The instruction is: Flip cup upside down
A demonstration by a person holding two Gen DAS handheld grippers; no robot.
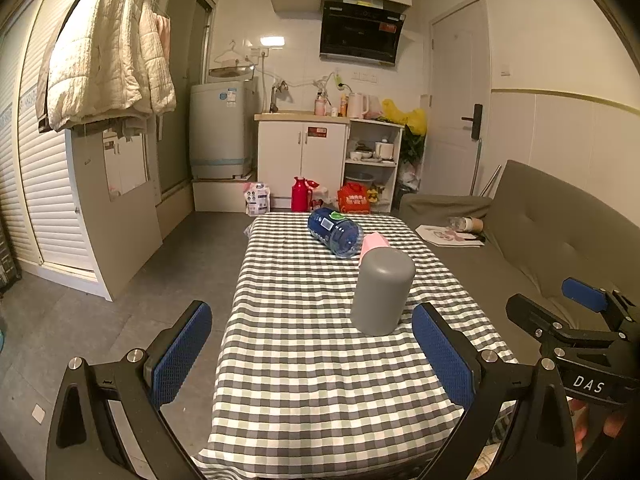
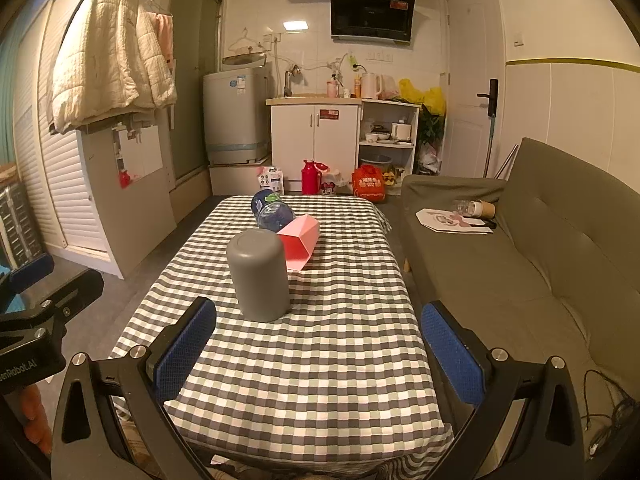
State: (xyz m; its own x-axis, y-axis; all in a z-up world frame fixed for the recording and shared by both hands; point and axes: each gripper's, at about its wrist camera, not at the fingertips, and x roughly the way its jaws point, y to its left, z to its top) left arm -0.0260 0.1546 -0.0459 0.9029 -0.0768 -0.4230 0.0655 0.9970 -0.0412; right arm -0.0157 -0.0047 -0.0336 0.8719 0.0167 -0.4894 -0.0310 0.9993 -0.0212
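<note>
A grey cup (image 1: 382, 292) stands upside down, closed base up, on the checkered table (image 1: 304, 360). It also shows in the right wrist view (image 2: 259, 274). My left gripper (image 1: 316, 354) is open and empty, held back from the cup, which lies ahead and to its right. My right gripper (image 2: 320, 354) is open and empty, with the cup ahead and to its left. The right gripper also appears at the right edge of the left wrist view (image 1: 576, 320), and the left gripper shows at the left edge of the right wrist view (image 2: 36, 304).
A blue water bottle (image 1: 335, 232) lies on its side at the table's far end, with a pink carton (image 2: 300, 242) beside it just behind the cup. A grey sofa (image 2: 520, 264) runs along the table's right side. Kitchen cabinets and floor clutter stand beyond.
</note>
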